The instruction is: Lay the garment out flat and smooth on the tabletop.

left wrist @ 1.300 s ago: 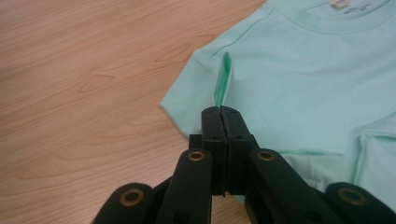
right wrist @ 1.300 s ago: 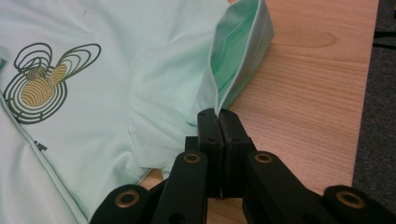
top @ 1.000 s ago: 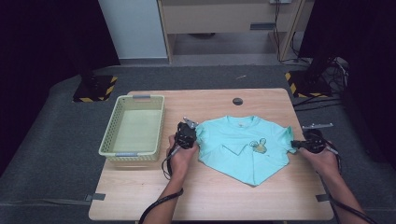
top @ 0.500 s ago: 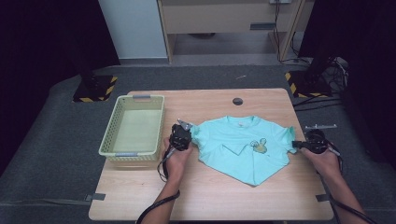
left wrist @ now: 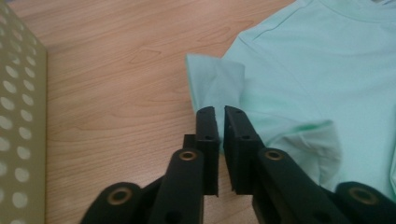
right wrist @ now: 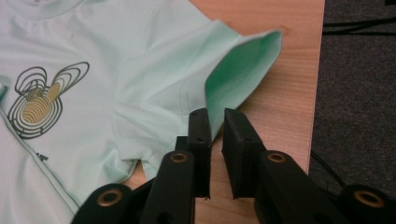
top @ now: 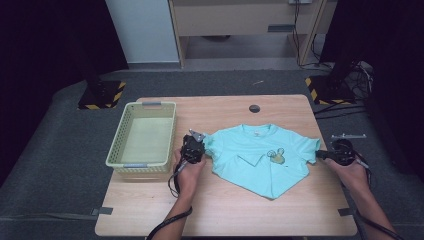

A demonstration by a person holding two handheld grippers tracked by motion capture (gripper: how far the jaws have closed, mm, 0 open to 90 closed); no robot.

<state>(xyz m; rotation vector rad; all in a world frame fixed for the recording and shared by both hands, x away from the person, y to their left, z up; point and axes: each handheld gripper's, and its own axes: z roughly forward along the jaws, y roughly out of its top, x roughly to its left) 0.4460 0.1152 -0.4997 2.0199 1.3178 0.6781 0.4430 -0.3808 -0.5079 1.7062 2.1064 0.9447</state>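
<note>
Garment handling is at the grasping stage. Mint-green short-sleeved cotton T-shirt (top: 260, 157) lies flat on the pale wooden table (top: 225, 210), lower hem folded up, between the two tools. Left gripper (left wrist: 220, 114) has its jaws nearly closed, a thin gap between them, around the edge of the near sleeve (left wrist: 215, 86). Right gripper (right wrist: 215, 119) stands likewise, jaws narrowly apart with the opposite sleeve's (right wrist: 243, 70) hem in the gap; whether either pinch is firm I cannot tell. Perforated yellow-green plastic basket (top: 142, 135) sits beyond the left gripper's outer side. Judged next: close fully, then fold both sleeves inward together.
</note>
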